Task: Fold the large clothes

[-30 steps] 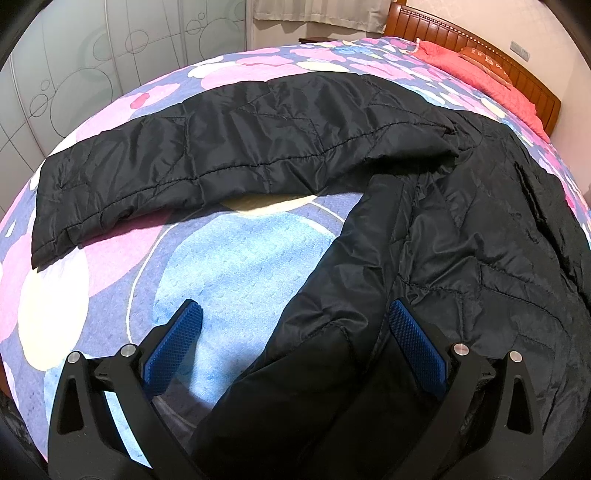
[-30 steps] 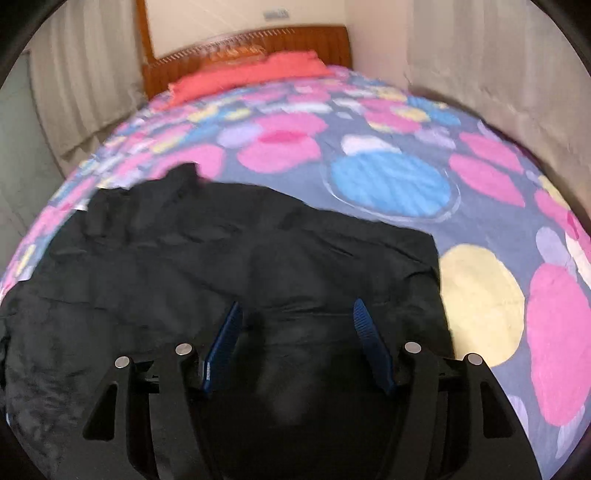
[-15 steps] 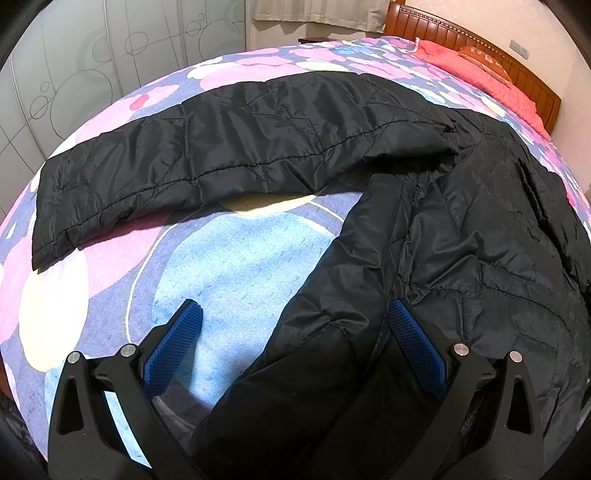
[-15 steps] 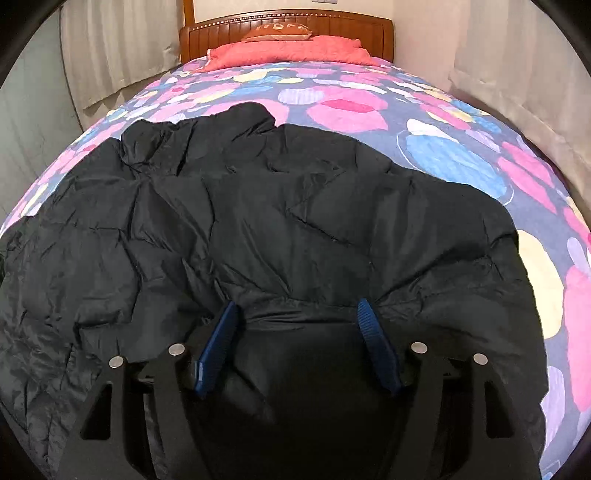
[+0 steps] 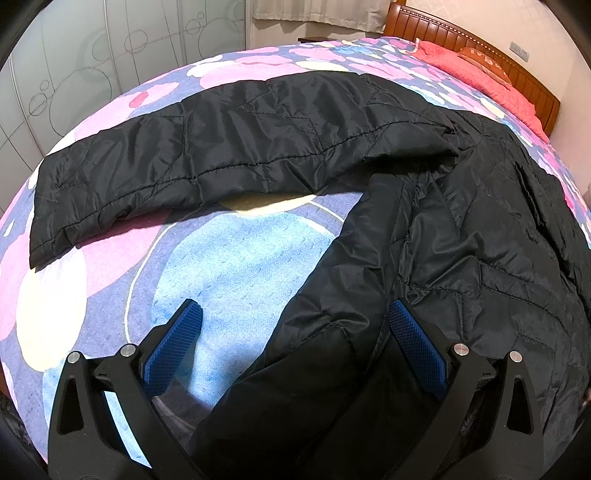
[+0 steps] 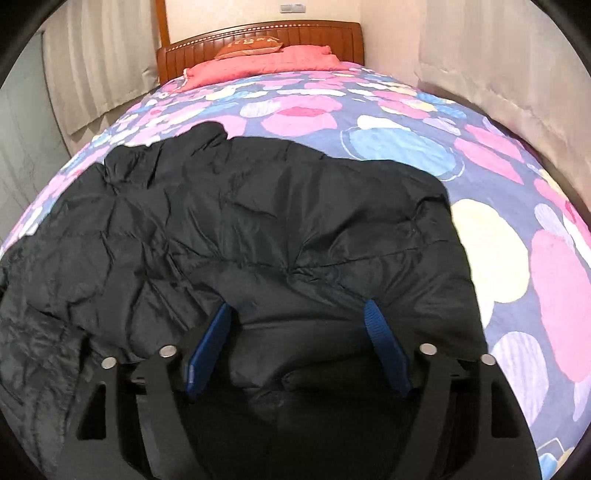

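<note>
Holding both tools over the bed, we see the left gripper (image 5: 291,325) with its jaws spread wide, one blue pad above the bedspread (image 5: 229,266), the other against the black jacket (image 5: 461,240), whose hem edge runs between them. Our right gripper (image 6: 297,325) is likewise spread, straddling a bulge of the jacket (image 6: 258,221) without pinching it. One sleeve (image 5: 207,155) stretches flat across the bedspread; a red pillow (image 6: 258,62) lies by the headboard (image 6: 317,33).
</note>
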Demonstrator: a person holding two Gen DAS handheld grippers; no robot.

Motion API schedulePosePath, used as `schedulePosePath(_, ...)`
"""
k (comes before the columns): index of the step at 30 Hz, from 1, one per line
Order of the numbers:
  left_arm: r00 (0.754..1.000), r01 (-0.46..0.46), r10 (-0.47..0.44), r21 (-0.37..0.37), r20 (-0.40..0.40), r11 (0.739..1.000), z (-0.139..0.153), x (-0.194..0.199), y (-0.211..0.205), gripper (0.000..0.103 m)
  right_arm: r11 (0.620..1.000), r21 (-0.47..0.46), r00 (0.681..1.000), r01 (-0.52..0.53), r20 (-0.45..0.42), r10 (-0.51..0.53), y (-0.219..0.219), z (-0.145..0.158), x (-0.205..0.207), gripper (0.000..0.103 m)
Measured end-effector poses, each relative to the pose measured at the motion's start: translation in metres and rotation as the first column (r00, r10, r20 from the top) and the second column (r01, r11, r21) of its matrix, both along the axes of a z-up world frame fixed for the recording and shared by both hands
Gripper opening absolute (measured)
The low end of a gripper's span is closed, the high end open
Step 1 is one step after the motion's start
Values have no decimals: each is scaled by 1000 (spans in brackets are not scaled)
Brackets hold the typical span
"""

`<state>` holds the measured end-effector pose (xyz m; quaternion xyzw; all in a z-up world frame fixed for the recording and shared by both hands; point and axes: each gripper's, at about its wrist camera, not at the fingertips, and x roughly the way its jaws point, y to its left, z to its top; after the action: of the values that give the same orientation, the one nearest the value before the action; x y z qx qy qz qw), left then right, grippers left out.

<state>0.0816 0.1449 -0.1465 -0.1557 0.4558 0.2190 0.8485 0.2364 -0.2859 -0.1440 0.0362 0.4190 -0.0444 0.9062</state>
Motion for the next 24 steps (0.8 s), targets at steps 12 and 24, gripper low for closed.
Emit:
schedulePosePath(12,999,41,-40,-69,14,997,6,-5,12,101,1000,-15,1000,-1,25,1,4,-3,-6,77)
schedulePosePath(24,959,-165,220,-278,179,946,14,-60,101,101,1000,-15,999,-6,31,6,4,-4,-8,79)
